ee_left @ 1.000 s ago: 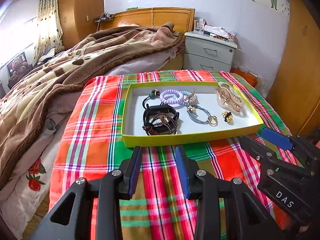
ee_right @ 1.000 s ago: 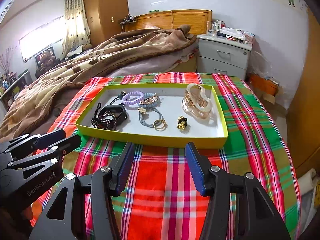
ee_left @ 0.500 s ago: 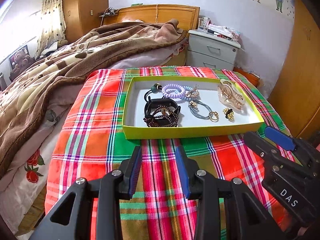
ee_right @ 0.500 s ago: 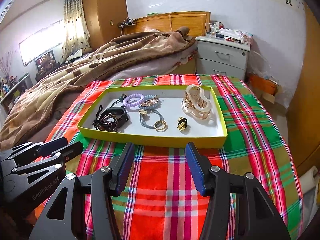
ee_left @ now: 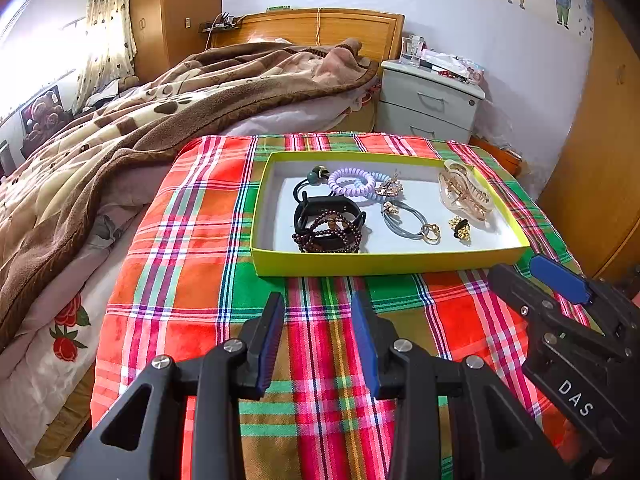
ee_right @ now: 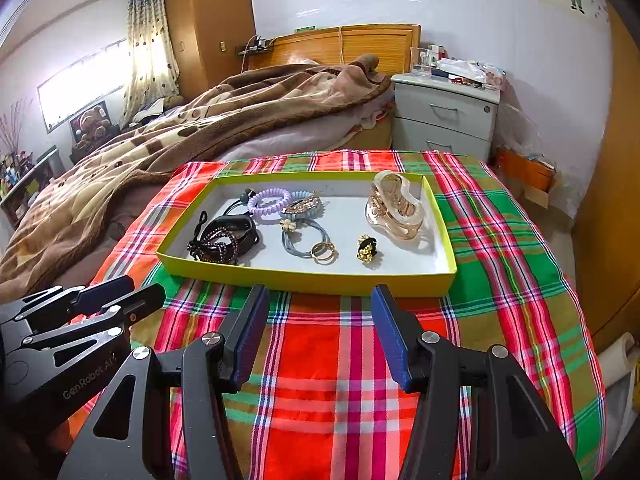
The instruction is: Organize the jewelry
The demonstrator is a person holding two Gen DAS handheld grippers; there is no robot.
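Left wrist view shows our left gripper [ee_left: 318,316] with jaws spread apart and nothing between them, poised over the plaid cloth [ee_left: 192,264] short of the near edge of the yellow tray [ee_left: 380,266]. Our right gripper [ee_right: 320,312] likewise has its jaws spread and bare, over the same cloth just before the tray's near wall; in the left view it enters from the right edge. All the jewelry lies inside the tray. Toward the tray's left end we see a black band [ee_left: 328,210] with a dark beaded bracelet [ee_left: 326,236] draped on it, touching. Behind these, near the far wall, sits a lilac coil hair tie [ee_left: 352,182], with a black elastic carrying a green bead [ee_left: 314,178] just beside it and a gold rhinestone clip [ee_left: 389,188] touching the coil's right side. In the middle of the tray lies a grey-blue hair tie [ee_right: 306,240] with a flower charm at its far end and gold rings [ee_right: 323,251] at its near end. A small black-and-gold ornament [ee_right: 367,248] rests apart from it toward the right, and a large translucent amber claw clip [ee_right: 396,206] stands at the tray's far right corner. Beyond the cloth we see a brown blanket [ee_left: 132,120] on the bed and a grey nightstand [ee_right: 444,116] against the wall.
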